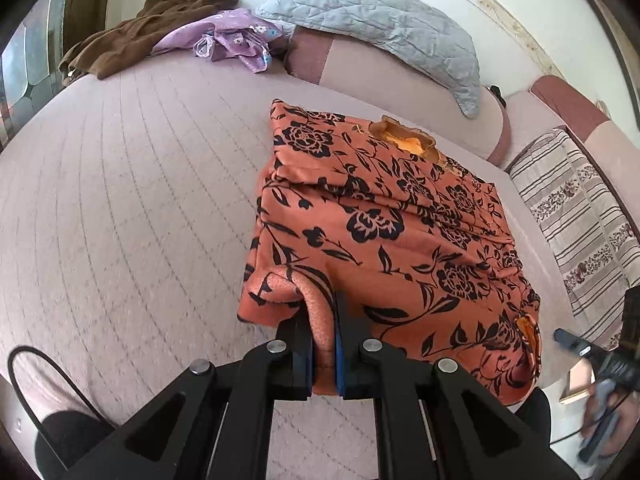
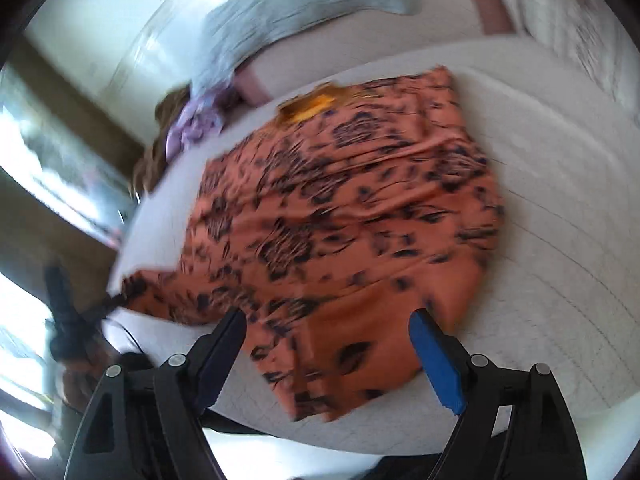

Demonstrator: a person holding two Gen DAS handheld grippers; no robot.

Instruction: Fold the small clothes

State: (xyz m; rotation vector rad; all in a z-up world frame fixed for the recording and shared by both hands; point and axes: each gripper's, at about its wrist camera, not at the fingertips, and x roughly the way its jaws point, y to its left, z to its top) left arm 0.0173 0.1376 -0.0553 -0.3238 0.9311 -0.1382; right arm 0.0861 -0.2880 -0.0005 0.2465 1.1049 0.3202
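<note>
- Lying on the quilted bed cover [image 1: 132,184]: one orange garment [image 1: 384,216] of soft, slightly fuzzy knit, printed all over with black roses, leaves and trailing vines, folded into a rough rectangle with a crease across the middle.
- Showing at the far edge of that garment: a scalloped neckline [image 1: 404,138] with a brighter yellow-orange lining.
- Pinched between the flat blue-padded fingers of the left gripper [image 1: 325,320]: a rolled near corner of the orange garment, bunched into a thick loop and lifted off the cover; jaws clenched on the cloth.
- Spread wide above the garment's near edge: the right gripper [image 2: 328,340], released, with nothing between its two fingers; one blue pad [image 2: 438,364] plainly visible, the other finger [image 2: 218,356] dark and ridged.
- Blurred throughout by motion: the right wrist view, so fine texture there cannot be told.
- Stitched in a pale lilac grid of long curved seams: the bed cover, matte and smooth.
- Heaped at the far corner of the bed, well apart from the orange garment: two more clothes, one crumpled brown garment [image 1: 136,28] and one thin purple floral piece [image 1: 232,40], touching each other.
- Propped against the padded pink headboard [image 1: 384,76]: one grey-blue quilted pillow [image 1: 380,24] with diamond stitching.
- Lying at the right side of the bed: one striped cloth [image 1: 576,216] with bands of small flowers.
</note>
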